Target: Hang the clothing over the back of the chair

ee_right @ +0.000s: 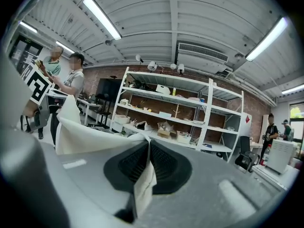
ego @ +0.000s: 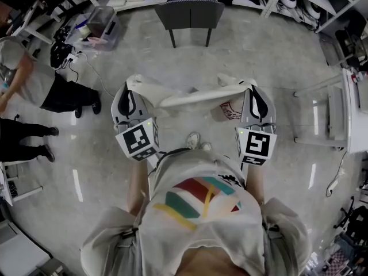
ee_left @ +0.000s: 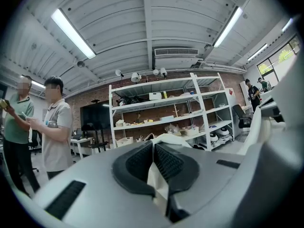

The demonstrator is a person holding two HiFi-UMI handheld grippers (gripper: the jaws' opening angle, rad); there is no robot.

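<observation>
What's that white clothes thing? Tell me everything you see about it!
The white garment looks like soft, thin cloth with a reddish print near its right end. It hangs stretched and crumpled above the floor, short of the chair. The left gripper and right gripper each pinch one end.

A glossy pale floor spreads below. White shelving stands against a brick wall. Long ceiling lights shine overhead on a ribbed ceiling.
</observation>
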